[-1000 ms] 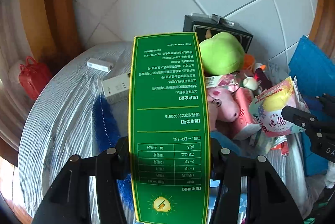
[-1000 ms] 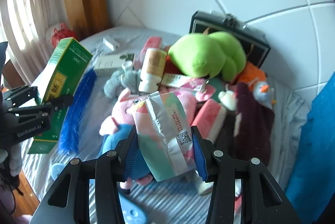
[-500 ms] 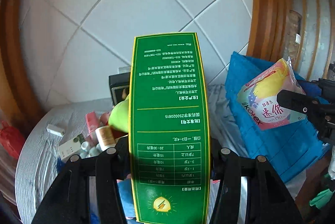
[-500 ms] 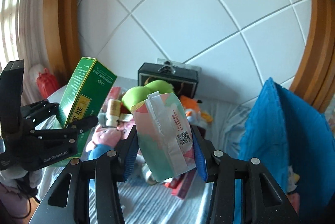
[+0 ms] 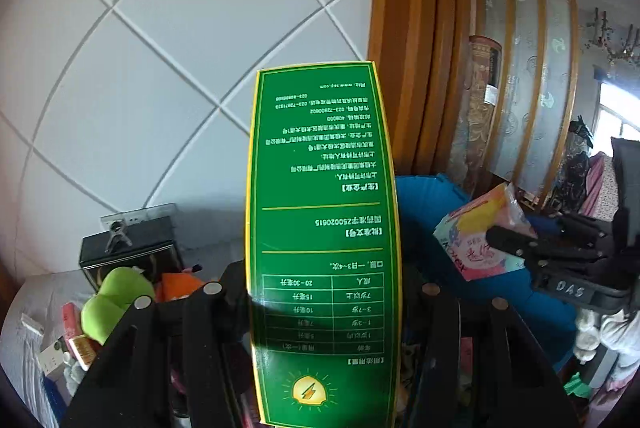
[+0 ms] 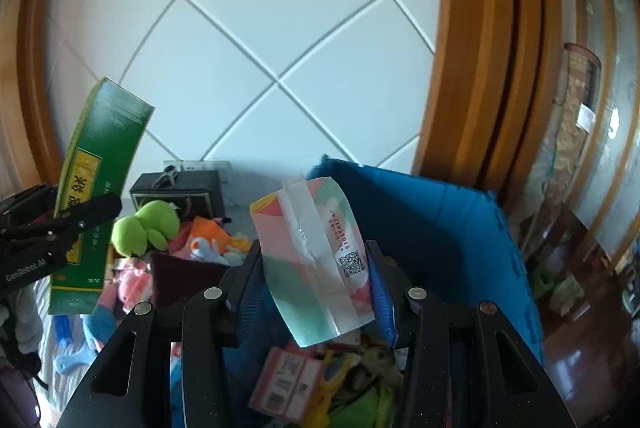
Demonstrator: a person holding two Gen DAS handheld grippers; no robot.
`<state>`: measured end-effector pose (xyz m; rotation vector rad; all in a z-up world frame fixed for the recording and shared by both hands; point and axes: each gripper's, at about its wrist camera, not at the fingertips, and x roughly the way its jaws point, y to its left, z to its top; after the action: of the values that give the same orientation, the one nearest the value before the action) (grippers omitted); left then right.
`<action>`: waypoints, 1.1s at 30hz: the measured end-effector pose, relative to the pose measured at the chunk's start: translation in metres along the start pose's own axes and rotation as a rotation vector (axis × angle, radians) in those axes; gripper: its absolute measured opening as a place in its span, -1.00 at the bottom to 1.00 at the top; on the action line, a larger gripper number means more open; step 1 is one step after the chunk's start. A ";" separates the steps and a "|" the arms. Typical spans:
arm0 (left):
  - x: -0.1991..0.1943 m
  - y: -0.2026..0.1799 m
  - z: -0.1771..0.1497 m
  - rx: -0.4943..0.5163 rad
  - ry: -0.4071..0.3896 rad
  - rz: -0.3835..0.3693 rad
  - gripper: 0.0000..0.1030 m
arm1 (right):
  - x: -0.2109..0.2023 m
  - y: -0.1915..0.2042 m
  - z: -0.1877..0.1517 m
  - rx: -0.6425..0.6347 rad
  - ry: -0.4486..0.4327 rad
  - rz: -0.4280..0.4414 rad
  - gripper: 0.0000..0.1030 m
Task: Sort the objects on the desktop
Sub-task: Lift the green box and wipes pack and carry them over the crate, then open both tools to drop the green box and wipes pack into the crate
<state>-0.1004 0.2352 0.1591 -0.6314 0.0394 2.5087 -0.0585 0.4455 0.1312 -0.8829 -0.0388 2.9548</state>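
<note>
At lower left of the right wrist view, our left tongs [image 6: 86, 212] are clamped on the tall green box [image 6: 96, 188]; at centre, our right tongs [image 6: 316, 280] are clamped on the pastel packet [image 6: 316, 260], above the blue bin [image 6: 440, 228]. We judge each should be lowered well inside before release. Only this view shows the bin's contents; the left wrist view alone shows the box's [image 5: 324, 228] printed dosage table.
</note>
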 end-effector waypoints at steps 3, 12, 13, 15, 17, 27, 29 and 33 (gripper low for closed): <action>0.034 -0.048 0.015 0.006 0.046 -0.055 0.01 | 0.019 -0.041 -0.002 0.041 0.053 -0.048 -0.09; 0.197 -0.126 -0.025 0.104 0.420 0.015 0.01 | 0.119 -0.132 -0.067 0.176 0.361 -0.088 -0.09; 0.211 -0.127 -0.038 0.106 0.468 0.020 0.01 | 0.133 -0.139 -0.074 0.192 0.393 -0.078 -0.09; 0.237 -0.129 -0.061 0.116 0.542 0.032 0.01 | 0.158 -0.147 -0.092 0.227 0.451 -0.056 -0.09; 0.255 -0.128 -0.081 0.140 0.615 0.078 0.01 | 0.181 -0.149 -0.112 0.235 0.540 -0.044 -0.09; 0.276 -0.148 -0.137 0.221 0.823 0.119 0.03 | 0.197 -0.161 -0.137 0.277 0.657 -0.031 -0.13; 0.271 -0.150 -0.135 0.210 0.810 0.100 0.03 | 0.199 -0.156 -0.138 0.263 0.676 -0.029 0.15; 0.269 -0.144 -0.136 0.209 0.810 0.140 0.13 | 0.205 -0.155 -0.143 0.227 0.714 -0.049 0.69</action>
<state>-0.1667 0.4725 -0.0669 -1.5389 0.6450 2.1612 -0.1439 0.6136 -0.0945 -1.7783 0.2915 2.3602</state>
